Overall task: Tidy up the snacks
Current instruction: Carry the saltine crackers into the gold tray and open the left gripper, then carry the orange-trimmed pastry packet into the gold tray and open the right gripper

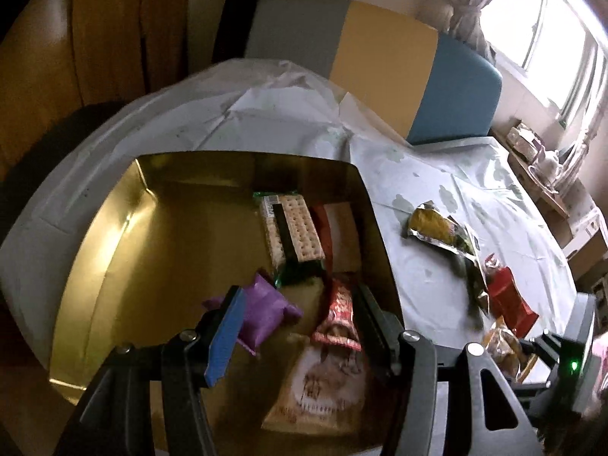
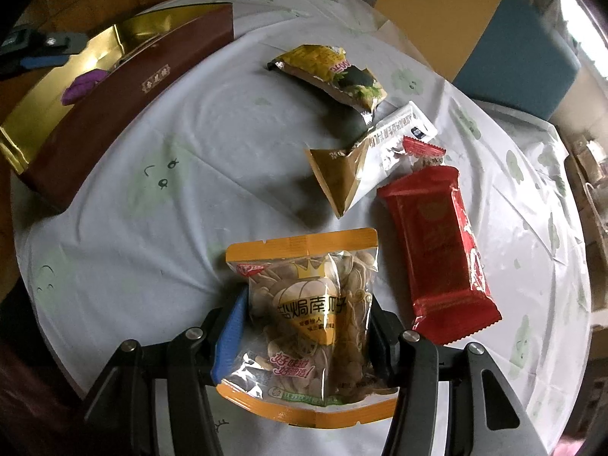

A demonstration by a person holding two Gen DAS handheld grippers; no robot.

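- The left tongs [image 1: 296, 319] hang over the box [image 1: 98, 250], jaws wide apart, holding nothing; a purple packet [image 1: 264, 311] and a red bar [image 1: 338, 319] lie below them inside the box.
- The right tongs [image 2: 304, 326] straddle the seed bag [image 2: 304, 319] on the tabletop [image 2: 152, 205]. The jaws are at its sides; whether they grip it I cannot tell.
- Already in the box: crackers [image 1: 292, 228], a red-and-white packet [image 1: 338, 235], a tan bag [image 1: 319, 387], with those 2.
- Outside the box, to its right: seed bag, red packet [image 2: 437, 243], gold pouch [image 2: 349, 167], yellow packet [image 2: 326, 72], small red candy [image 2: 423, 150].
- About half done, I judge.
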